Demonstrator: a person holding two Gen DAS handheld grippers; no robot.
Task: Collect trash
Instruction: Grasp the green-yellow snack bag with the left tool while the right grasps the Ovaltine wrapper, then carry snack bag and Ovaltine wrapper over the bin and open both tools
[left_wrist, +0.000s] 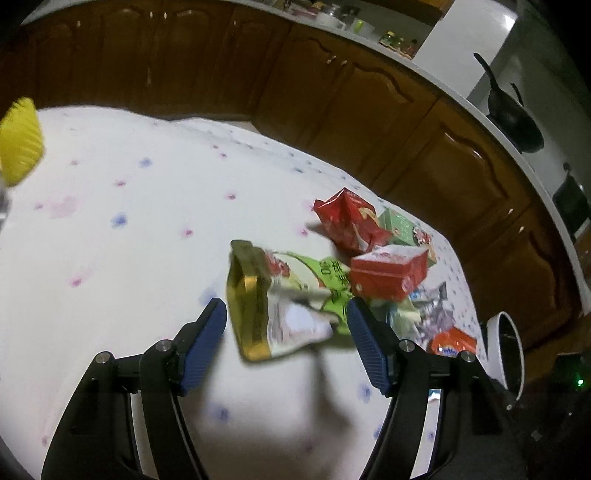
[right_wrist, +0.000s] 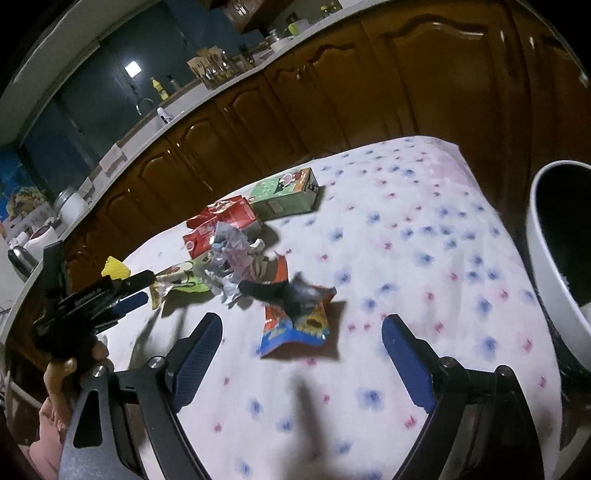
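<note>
A pile of trash lies on the flowered tablecloth (left_wrist: 110, 258). In the left wrist view my left gripper (left_wrist: 286, 339) is open, its blue pads on either side of a green, white and gold snack bag (left_wrist: 273, 299). Behind it lie a red wrapper (left_wrist: 347, 221), a red carton (left_wrist: 388, 271), a green carton (left_wrist: 400, 227), crumpled foil (left_wrist: 432, 314) and an orange packet (left_wrist: 452, 341). In the right wrist view my right gripper (right_wrist: 301, 343) is open, just short of an orange and blue snack packet (right_wrist: 295, 325). The left gripper (right_wrist: 110, 299) shows there too.
A white trash bin stands off the table's edge, seen in the left wrist view (left_wrist: 508, 350) and the right wrist view (right_wrist: 554, 258). A yellow brush (left_wrist: 20, 140) sits at the far left. Brown kitchen cabinets (left_wrist: 369, 110) run behind the table.
</note>
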